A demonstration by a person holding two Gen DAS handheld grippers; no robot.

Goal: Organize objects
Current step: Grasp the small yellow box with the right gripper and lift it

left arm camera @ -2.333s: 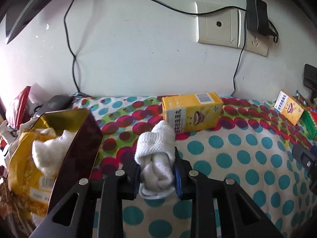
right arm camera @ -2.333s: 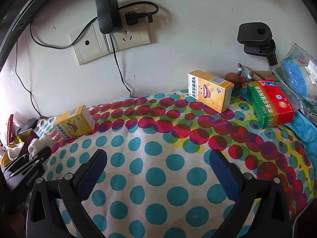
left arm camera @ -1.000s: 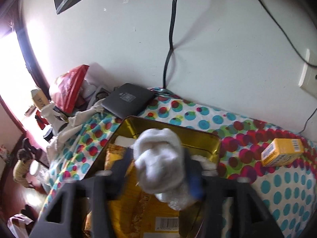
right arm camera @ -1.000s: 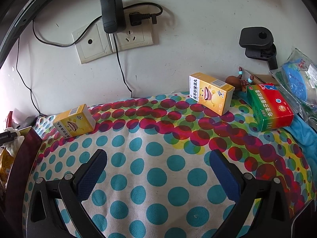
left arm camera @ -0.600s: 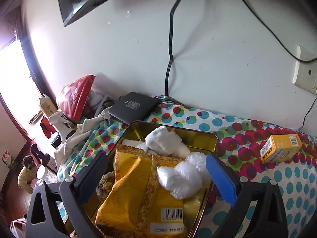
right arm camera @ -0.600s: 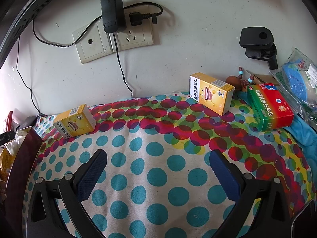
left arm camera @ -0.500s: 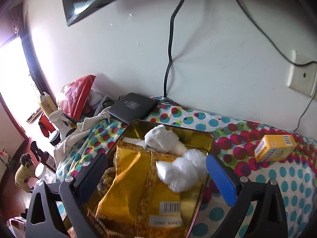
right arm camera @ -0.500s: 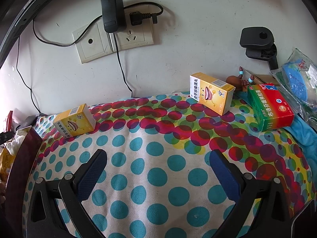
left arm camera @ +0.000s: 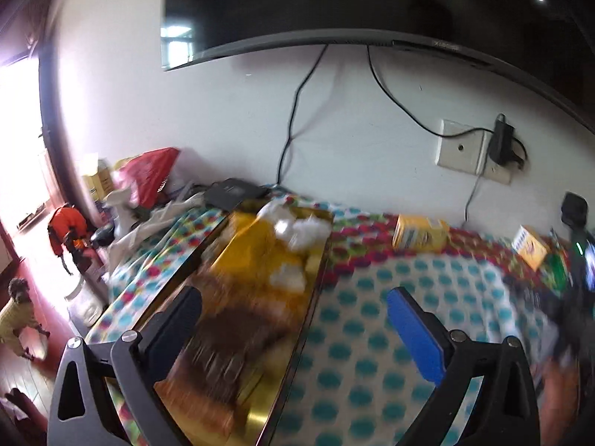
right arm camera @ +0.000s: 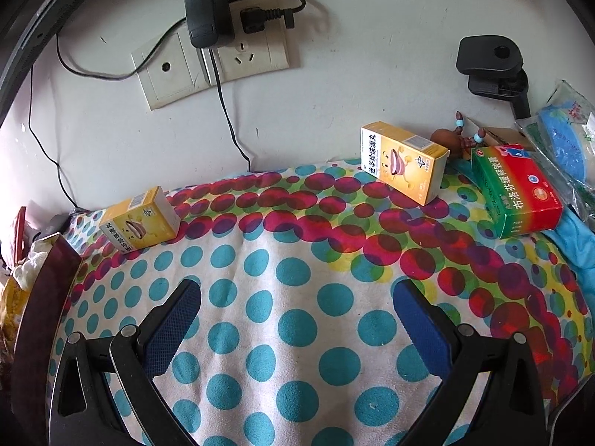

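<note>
Left wrist view, blurred by motion: the left gripper [left arm camera: 293, 310] has its fingers spread wide with nothing between them; they have just been opening. Beneath and ahead of it a gold-lined tin [left arm camera: 286, 379] lies at the left edge of the desk, which is covered by a polka-dot cloth [left arm camera: 372, 334]. Inside the tin are yellow snack packets [left arm camera: 256, 249] and, toward its far end, white rolled socks [left arm camera: 308, 228], free of the fingers. A black flat device [left arm camera: 234, 193] lies just beyond the tin by the wall, and a red plastic bag [left arm camera: 148, 174] sits farther left. A dark screen [left arm camera: 372, 3] hangs on the wall above.

Right wrist view, sharp: the right gripper [right arm camera: 297, 316] hovers over bare cloth near the front edge, its fingers spread and empty. One yellow medicine box [right arm camera: 139, 225] lies near the back edge at the left, just beside the tin's maroon outer wall [right arm camera: 41, 297]. A second yellow medicine box [right arm camera: 403, 161] lies on its side toward the back right, and a green-and-red medicine box [right arm camera: 520, 191] stands just beyond it at the right edge. A wall socket with a black adapter [right arm camera: 206, 11] is mounted above the back edge.
</note>
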